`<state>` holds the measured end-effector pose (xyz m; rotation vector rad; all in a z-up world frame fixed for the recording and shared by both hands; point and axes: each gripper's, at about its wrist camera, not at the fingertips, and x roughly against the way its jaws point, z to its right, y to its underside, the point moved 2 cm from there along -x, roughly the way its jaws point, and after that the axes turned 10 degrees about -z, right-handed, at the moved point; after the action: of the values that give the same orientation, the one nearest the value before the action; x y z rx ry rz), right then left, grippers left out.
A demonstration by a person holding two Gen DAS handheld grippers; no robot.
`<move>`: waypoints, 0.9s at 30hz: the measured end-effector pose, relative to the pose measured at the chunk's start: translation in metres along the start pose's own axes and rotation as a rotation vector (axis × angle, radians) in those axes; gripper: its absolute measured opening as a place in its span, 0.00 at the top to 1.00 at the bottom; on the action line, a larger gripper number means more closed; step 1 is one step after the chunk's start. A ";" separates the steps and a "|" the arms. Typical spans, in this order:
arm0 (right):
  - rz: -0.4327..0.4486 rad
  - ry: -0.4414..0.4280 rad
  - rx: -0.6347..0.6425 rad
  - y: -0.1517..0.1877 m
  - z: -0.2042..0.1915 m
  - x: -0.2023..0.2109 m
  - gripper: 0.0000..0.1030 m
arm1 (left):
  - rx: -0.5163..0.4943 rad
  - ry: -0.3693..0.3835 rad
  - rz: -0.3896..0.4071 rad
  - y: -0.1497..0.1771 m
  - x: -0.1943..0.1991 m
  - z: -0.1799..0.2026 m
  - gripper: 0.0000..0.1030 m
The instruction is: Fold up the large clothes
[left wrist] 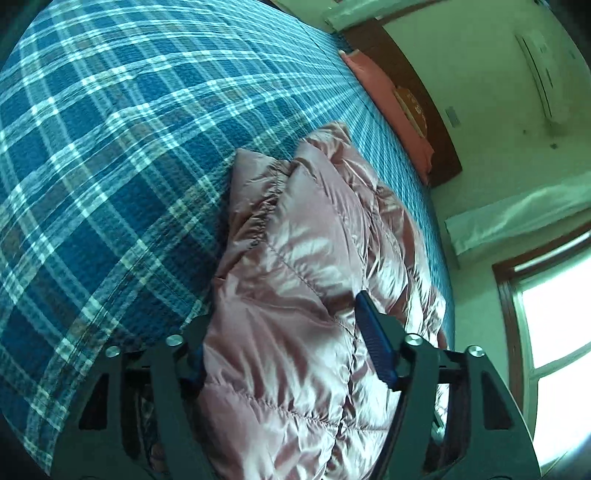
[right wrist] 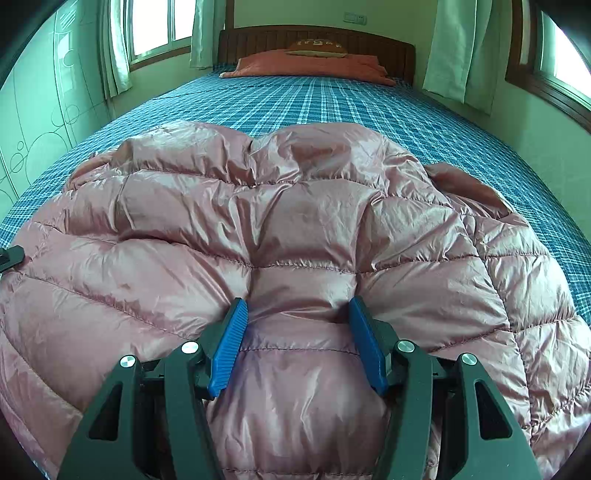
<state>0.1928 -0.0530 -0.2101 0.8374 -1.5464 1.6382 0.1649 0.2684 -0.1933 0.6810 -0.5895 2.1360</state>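
Observation:
A shiny pink quilted down jacket (right wrist: 295, 229) lies on the blue plaid bed (right wrist: 332, 99). My right gripper (right wrist: 297, 314) has its blue pads (right wrist: 229, 343) apart with a thick bulge of the jacket between them, pressed in on both sides. In the left wrist view the jacket (left wrist: 303, 258) is bunched up between my left gripper's fingers (left wrist: 284, 332); the right blue pad (left wrist: 373, 347) shows, the left pad is mostly hidden by the fabric. The left gripper's edge shows at the far left of the right wrist view (right wrist: 9, 256).
A pink pillow (right wrist: 306, 66) and a brown cushion (right wrist: 317, 48) lie by the wooden headboard (right wrist: 388, 51). Curtained windows (right wrist: 155, 26) stand on both sides. The plaid sheet (left wrist: 129, 147) stretches wide to the left of the jacket. A wall air conditioner (left wrist: 543, 70) hangs above.

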 end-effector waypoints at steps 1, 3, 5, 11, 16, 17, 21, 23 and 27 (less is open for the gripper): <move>0.000 0.000 0.000 0.000 0.000 0.000 0.45 | 0.023 0.011 0.006 0.000 0.001 -0.002 0.43; 0.000 -0.001 0.000 0.000 0.000 0.000 0.45 | 0.028 0.013 0.004 0.000 0.001 -0.005 0.44; 0.000 0.000 0.000 0.000 0.000 0.000 0.45 | 0.016 0.001 0.001 -0.003 -0.002 -0.005 0.42; 0.000 0.000 -0.002 0.000 -0.002 0.001 0.45 | -0.043 0.016 -0.038 -0.002 -0.007 0.010 0.66; 0.000 0.001 -0.001 -0.001 -0.003 0.002 0.45 | -0.092 0.009 0.005 0.006 0.003 0.020 0.80; -0.001 0.002 -0.001 -0.001 -0.003 0.002 0.45 | -0.109 0.002 0.014 0.007 0.006 0.026 0.81; -0.004 0.005 -0.001 -0.002 -0.005 0.003 0.45 | -0.151 0.006 0.040 0.008 0.017 0.050 0.83; -0.006 0.000 -0.004 -0.003 -0.004 0.003 0.45 | -0.173 0.017 0.051 0.011 0.022 0.062 0.83; -0.012 -0.010 -0.010 -0.007 -0.004 0.006 0.45 | -0.232 0.035 0.067 0.019 0.033 0.089 0.84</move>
<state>0.1955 -0.0488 -0.2017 0.8500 -1.5523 1.6188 0.1557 0.2214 -0.1086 0.5004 -0.8357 2.0936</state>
